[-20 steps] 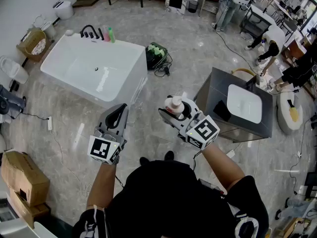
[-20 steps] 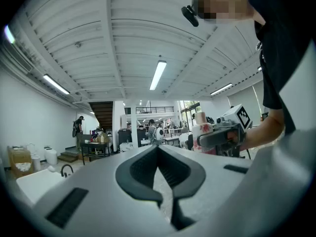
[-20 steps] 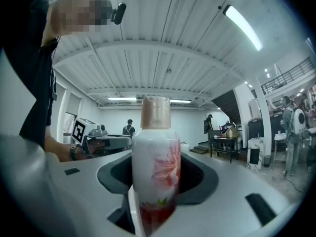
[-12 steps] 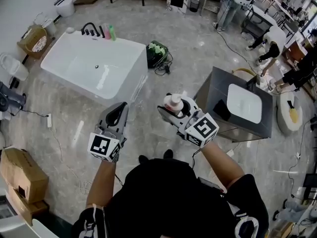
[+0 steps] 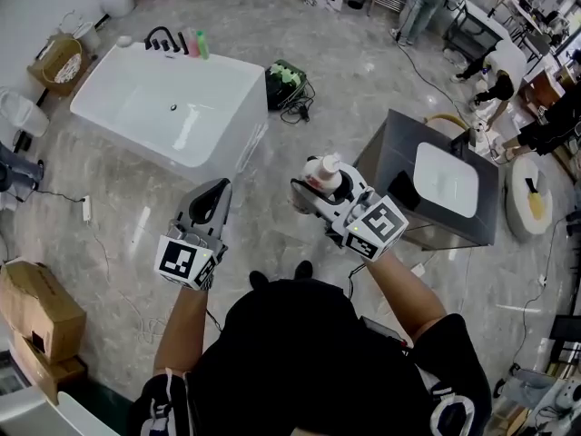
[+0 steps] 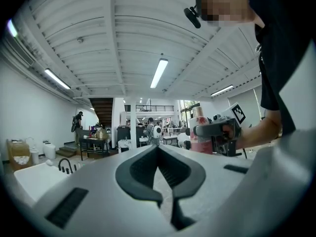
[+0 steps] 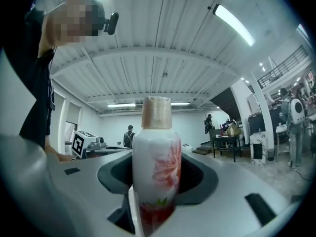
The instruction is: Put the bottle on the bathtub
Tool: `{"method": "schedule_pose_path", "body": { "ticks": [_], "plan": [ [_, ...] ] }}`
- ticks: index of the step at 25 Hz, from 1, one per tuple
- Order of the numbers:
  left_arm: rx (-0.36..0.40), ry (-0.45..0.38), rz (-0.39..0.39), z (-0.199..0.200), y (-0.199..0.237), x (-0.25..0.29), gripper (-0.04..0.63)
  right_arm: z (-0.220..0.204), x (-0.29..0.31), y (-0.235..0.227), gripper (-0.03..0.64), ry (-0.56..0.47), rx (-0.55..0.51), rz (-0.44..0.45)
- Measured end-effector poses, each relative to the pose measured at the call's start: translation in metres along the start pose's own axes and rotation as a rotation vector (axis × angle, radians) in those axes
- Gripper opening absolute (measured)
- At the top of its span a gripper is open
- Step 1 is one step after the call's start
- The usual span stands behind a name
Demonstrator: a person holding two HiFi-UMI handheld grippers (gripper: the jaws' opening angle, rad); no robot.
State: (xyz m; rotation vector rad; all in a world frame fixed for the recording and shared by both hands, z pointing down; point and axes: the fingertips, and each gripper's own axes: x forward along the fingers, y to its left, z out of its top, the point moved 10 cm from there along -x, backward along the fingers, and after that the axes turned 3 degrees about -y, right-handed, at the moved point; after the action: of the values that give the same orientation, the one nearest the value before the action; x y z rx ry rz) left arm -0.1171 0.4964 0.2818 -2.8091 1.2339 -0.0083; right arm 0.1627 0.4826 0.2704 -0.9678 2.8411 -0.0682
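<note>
the bathtub (image 5: 145,121) sits up at the left, well apart from both your hands, so there's a walk ahead before any placing. the far rim already has a black faucet (image 5: 162,36) plus a pink bottle (image 5: 191,44) and a green bottle (image 5: 202,45) crowded together. if you aim for that end, i reckon you could clip one and knock it into the tub. the rest of the rim looks narrow and glossy, so a bottle set down off-centre could tip or slide in.

your left gripper (image 5: 216,193) has its jaws pressed together on nothing. it won't steady anything unless you open it first.

between you and the tub's right corner there's a green bag (image 5: 286,80) with loose cables (image 5: 301,121) on the floor, an easy thing to trip over while you're watching the bottle.

your right gripper (image 5: 322,191) is clamped on the bottle (image 5: 323,171), which stands upright between the jaws. the grip looks low on the body, with most of the bottle above the pads. a quick swing could make it pivot or slip.

the dark cabinet (image 5: 381,166) is just beside that hand, so mind bumping it as you turn.
</note>
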Motion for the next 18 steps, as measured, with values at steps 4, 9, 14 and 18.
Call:
{"method": "schedule_pose_path", "body": {
  "ticks": [4, 9, 14, 18],
  "plan": [
    [-0.025, -0.005, 0.011, -0.004, -0.002, 0.006, 0.008, 0.002, -0.007, -0.012, 0.221, -0.009, 0.029, 0.011],
    [-0.043, -0.017, 0.03, -0.009, -0.008, 0.013, 0.008, 0.001, -0.02, -0.026, 0.22, -0.011, 0.035, 0.019],
    [-0.038, -0.007, 0.051, -0.015, -0.011, 0.025, 0.008, -0.004, -0.029, -0.045, 0.22, 0.007, -0.006, 0.005],
    [-0.041, -0.002, 0.073, -0.016, -0.025, 0.052, 0.008, -0.001, -0.045, -0.077, 0.221, 0.01, -0.005, 0.008]
  ]
}}
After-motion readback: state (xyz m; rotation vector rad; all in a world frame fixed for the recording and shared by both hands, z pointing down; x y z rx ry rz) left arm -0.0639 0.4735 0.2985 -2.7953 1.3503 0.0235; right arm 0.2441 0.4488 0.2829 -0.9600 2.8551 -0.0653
